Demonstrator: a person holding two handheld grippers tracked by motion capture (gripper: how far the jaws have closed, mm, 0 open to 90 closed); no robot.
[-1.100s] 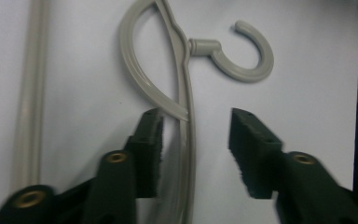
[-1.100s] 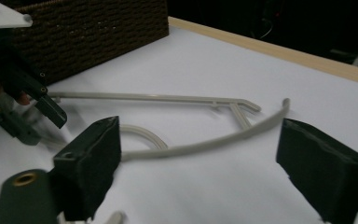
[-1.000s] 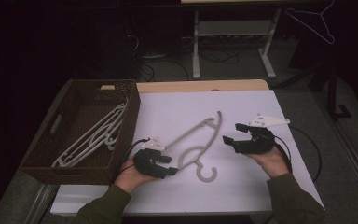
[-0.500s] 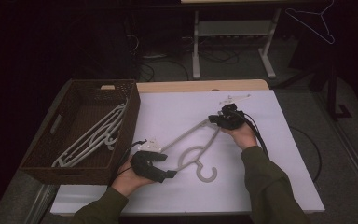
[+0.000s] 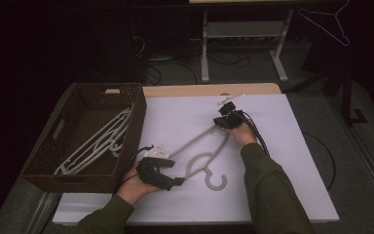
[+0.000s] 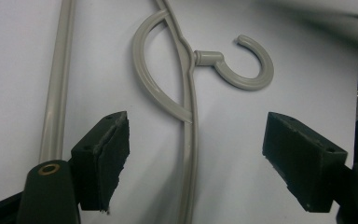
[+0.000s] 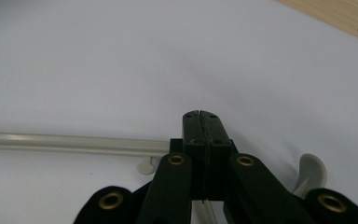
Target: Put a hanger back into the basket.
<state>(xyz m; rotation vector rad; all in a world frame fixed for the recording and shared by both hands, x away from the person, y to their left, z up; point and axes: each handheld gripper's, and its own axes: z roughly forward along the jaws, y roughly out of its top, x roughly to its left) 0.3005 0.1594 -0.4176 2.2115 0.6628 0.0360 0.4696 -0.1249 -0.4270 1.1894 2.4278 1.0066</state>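
One grey hanger (image 5: 202, 158) lies on the white surface (image 5: 292, 165), one brown wicker basket (image 5: 68, 168) holds several more hangers (image 5: 97, 144), and there are two tongs: left (image 5: 177, 181), right (image 5: 220, 122)

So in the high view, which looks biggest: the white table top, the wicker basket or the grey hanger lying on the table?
1. white table top
2. wicker basket
3. grey hanger, clearly the smallest
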